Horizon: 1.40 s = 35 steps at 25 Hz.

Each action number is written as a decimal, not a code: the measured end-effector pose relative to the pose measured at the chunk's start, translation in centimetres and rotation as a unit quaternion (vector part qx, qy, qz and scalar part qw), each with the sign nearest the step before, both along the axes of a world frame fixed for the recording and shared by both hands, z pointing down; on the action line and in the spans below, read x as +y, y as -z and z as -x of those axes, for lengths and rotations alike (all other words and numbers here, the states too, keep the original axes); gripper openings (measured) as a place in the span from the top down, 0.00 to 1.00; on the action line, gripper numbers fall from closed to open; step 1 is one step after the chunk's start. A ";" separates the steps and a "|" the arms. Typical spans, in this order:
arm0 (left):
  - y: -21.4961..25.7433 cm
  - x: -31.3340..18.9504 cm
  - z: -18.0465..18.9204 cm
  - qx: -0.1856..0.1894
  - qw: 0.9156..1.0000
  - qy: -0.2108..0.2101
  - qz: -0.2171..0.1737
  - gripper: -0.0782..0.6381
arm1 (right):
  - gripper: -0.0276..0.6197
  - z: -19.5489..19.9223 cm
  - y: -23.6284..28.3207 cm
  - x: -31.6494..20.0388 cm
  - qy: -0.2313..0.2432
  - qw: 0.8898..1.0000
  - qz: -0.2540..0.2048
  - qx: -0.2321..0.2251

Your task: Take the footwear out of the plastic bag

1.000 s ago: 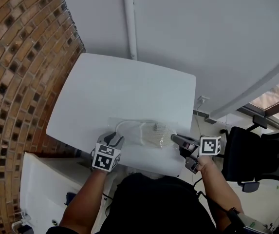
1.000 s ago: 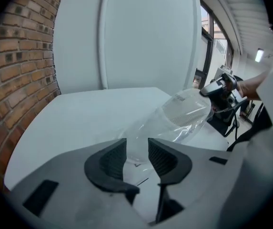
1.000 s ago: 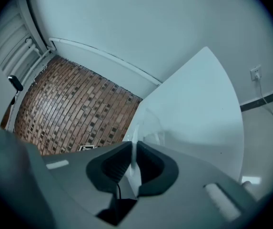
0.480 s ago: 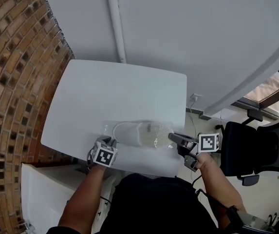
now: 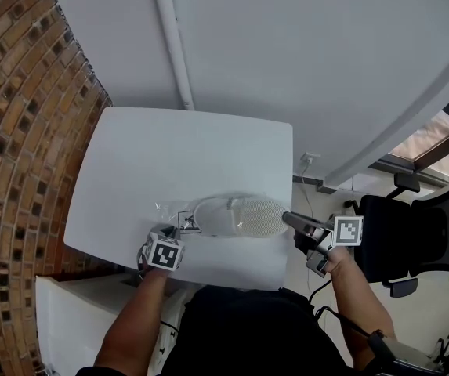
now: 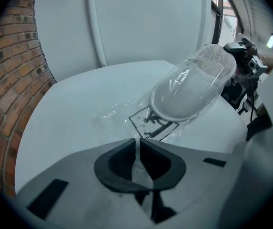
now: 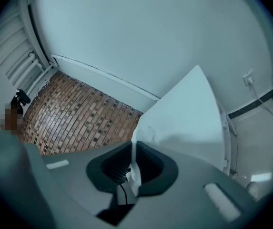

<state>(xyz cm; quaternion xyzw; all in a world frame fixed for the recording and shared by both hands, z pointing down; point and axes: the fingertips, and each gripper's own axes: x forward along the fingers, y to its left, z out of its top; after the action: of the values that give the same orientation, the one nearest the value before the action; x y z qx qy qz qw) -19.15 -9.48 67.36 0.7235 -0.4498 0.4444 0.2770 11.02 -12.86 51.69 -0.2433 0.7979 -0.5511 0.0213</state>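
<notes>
**Slipper gripped at both ends, bag not yet off**

Nearest me, at the table's near edge, the left gripper (image 6: pixel 137 141) points steeply down. Its jaws have just been closing and now pinch a thin fold of the clear plastic bag (image 6: pixel 119 116) between them. That end of the bag lies flat on the white table (image 5: pixel 185 147). A black-and-white printed label (image 6: pixel 151 123) shows on the film just beyond the jaws.

A little further on and to the right is the white slipper (image 6: pixel 188 92), tilted with its toe raised off the table towards the right gripper (image 7: pixel 134 147). That gripper's jaws are clamped on a thin white strip. I take it to be the slipper's toe end, though its own view shows little beyond the strip itself.

As I judge it, the pull is set up but the job is not done. Glossy, crinkled film wraps the heel and most of the body, and only the mesh-textured toe seems clear of it. What remains is drawing the slipper out to the right while the left claw holds the bag down.

The slipper looks soft and light, with an open back and a pale sole rim. Beyond it the table is bare, with a brick wall (image 5: pixel 20 108) at the far left.
</notes>
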 end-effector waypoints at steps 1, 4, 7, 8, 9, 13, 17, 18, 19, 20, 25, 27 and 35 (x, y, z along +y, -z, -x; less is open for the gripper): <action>0.0 -0.2 0.0 -0.002 1.000 0.001 0.000 0.84 | 0.91 -0.3 0.2 -0.1 -0.004 1.000 0.000 -0.003; 0.4 -1.1 0.1 -0.010 1.000 0.002 -0.008 0.85 | 0.91 -1.0 0.9 -0.3 -0.011 1.000 -0.011 -0.012; 0.0 -1.2 -0.2 -0.002 1.000 0.012 0.008 0.85 | 0.91 -1.8 1.6 -0.6 -0.022 0.999 -0.021 -0.016; 0.1 -1.5 -0.2 0.000 1.000 0.015 0.006 0.85 | 0.91 -2.0 1.9 -0.6 -0.024 0.999 -0.025 -0.019; 0.5 -2.0 -0.1 -0.002 1.000 0.016 -0.003 0.85 | 0.91 -2.2 2.3 -0.7 -0.027 0.999 -0.029 -0.022; 0.5 -3.1 0.1 0.000 0.999 0.033 -0.010 0.85 | 0.91 -4.1 3.4 -0.8 -0.049 0.998 -0.040 -0.028; 0.4 -3.2 0.0 0.011 0.998 0.057 0.010 0.86 | 0.91 -6.8 4.8 -0.9 -0.080 0.994 -0.056 -0.038; 0.4 -3.4 0.0 0.012 0.998 0.061 0.010 0.86 | 0.91 -7.5 5.2 -0.9 -0.088 0.993 -0.060 -0.041; 0.4 -3.6 0.0 0.013 0.998 0.064 0.010 0.86 | 0.91 -8.1 5.7 -0.9 -0.095 0.992 -0.065 -0.046; 0.3 -3.7 -0.1 0.013 0.998 0.067 0.010 0.86 | 0.91 -8.7 6.1 -0.8 -0.102 0.991 -0.069 -0.051; 0.2 -4.4 -0.1 0.010 0.997 0.077 0.016 0.86 | 0.91 -11.3 7.9 0.0 -0.132 0.985 -0.087 -0.067; 0.3 -4.8 0.0 0.007 0.997 0.079 0.016 0.86 | 0.91 -12.0 8.4 0.4 -0.139 0.983 -0.093 -0.071; 0.5 -6.6 0.7 0.023 0.993 0.115 0.017 0.86 | 0.91 -12.8 9.3 1.9 -0.152 0.979 -0.102 -0.089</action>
<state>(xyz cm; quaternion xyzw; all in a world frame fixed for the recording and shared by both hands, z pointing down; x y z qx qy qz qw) -19.80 -16.09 66.84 0.6725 -0.5159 0.4003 0.3483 23.81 -10.97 42.40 -0.3078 0.7987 -0.4767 0.2003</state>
